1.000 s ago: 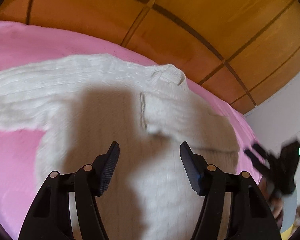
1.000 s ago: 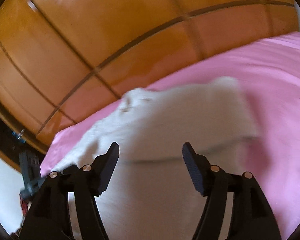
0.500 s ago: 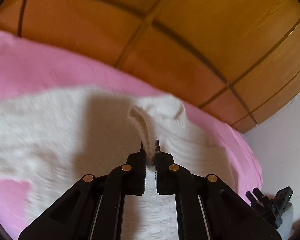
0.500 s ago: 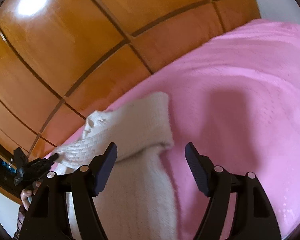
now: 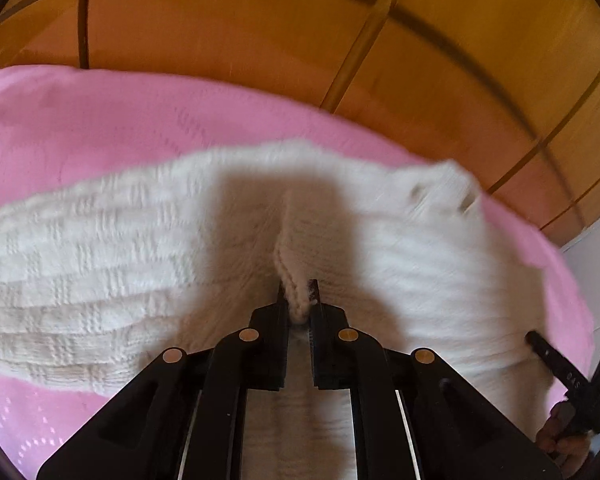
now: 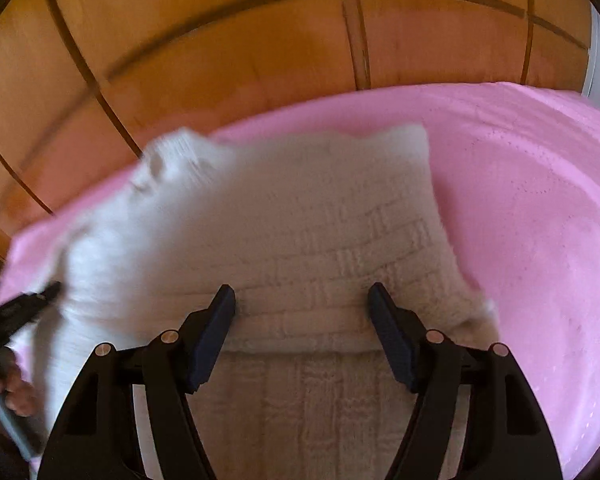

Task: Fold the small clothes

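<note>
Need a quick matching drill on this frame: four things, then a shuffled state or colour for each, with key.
1. left gripper
2. right gripper
3. sweater
4. bedspread

A. pink
B. open above the knit
C. cream, cable-knit
D. shut on a pinched fold

Pairs: 1-D, 2-B, 3-C, 4-A

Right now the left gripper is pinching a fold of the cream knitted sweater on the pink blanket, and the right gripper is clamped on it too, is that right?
Not quite: the right gripper is open above the cream knitted sweater, as the right wrist view shows. The left gripper does pinch a fold, on the pink blanket.
</note>
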